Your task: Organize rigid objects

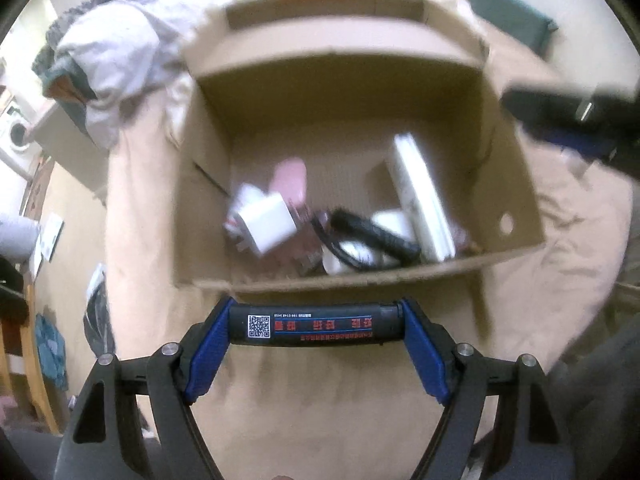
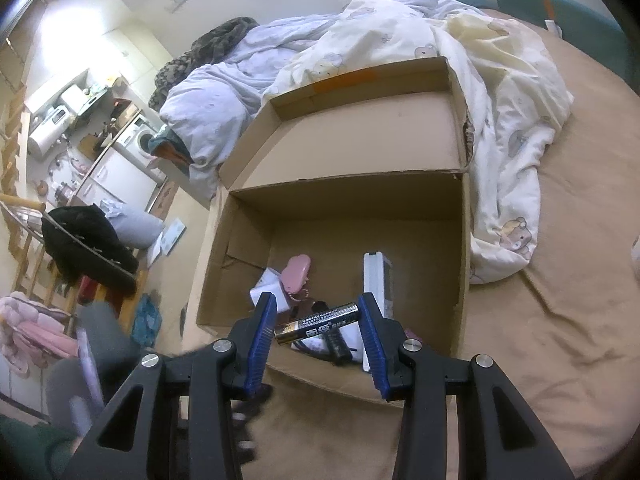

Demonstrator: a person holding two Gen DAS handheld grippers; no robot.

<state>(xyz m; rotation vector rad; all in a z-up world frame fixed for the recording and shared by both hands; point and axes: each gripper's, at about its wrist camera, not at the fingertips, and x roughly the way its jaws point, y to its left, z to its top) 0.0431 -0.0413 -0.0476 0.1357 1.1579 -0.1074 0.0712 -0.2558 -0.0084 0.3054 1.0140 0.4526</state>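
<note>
My left gripper and right gripper each clamp a battery in their jaws; next, lower both into the box and release

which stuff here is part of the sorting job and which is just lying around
Part of the job:
- black tube with QR label, held across the left claw
- battery, held in the right claw
- cardboard box
- white charger, pink case and flat white box, already inside

Just lying about:
- duvet
- washing machine
- black coat
</note>
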